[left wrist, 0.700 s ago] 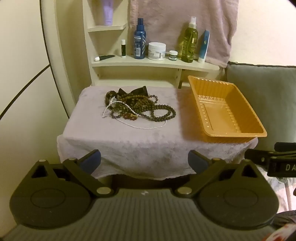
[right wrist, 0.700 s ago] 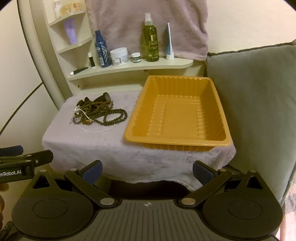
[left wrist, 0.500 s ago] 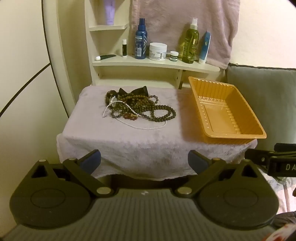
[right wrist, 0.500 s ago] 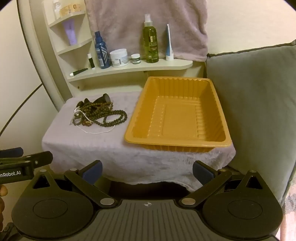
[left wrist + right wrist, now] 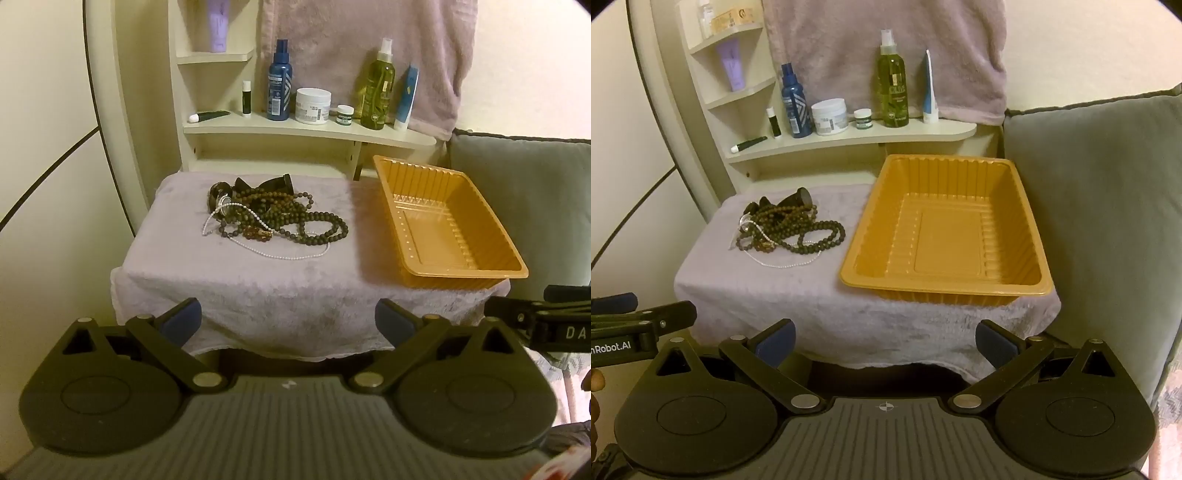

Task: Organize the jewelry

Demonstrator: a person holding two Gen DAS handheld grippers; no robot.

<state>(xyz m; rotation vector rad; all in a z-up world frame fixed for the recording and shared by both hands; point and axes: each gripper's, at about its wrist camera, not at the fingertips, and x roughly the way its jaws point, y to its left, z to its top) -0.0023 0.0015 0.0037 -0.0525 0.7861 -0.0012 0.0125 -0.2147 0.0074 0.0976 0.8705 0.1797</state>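
Observation:
A tangled pile of jewelry [image 5: 271, 218] [image 5: 786, 229], dark bead strands and a thin white pearl chain, lies on the left of a small table covered with a pale cloth [image 5: 258, 280] [image 5: 812, 295]. An empty orange plastic tray [image 5: 443, 221] [image 5: 945, 229] sits on the right of that cloth. My left gripper [image 5: 288, 321] hangs open in front of the table's near edge, well short of the pile. Open too, my right gripper [image 5: 884, 338] is held before the tray with nothing between its fingers. Each gripper shows at the edge of the other's view.
Behind the table a cream shelf [image 5: 306, 127] carries a blue spray bottle [image 5: 279, 83], a white jar [image 5: 313, 106], a green bottle [image 5: 376, 86] and tubes. A mauve towel [image 5: 886, 44] hangs above. A grey cushion [image 5: 1100, 221] flanks the tray on the right.
Both views have shifted only a little; the table and shelf sit slightly lower in the left wrist view. The jewelry and tray have not moved, and both grippers stay open.

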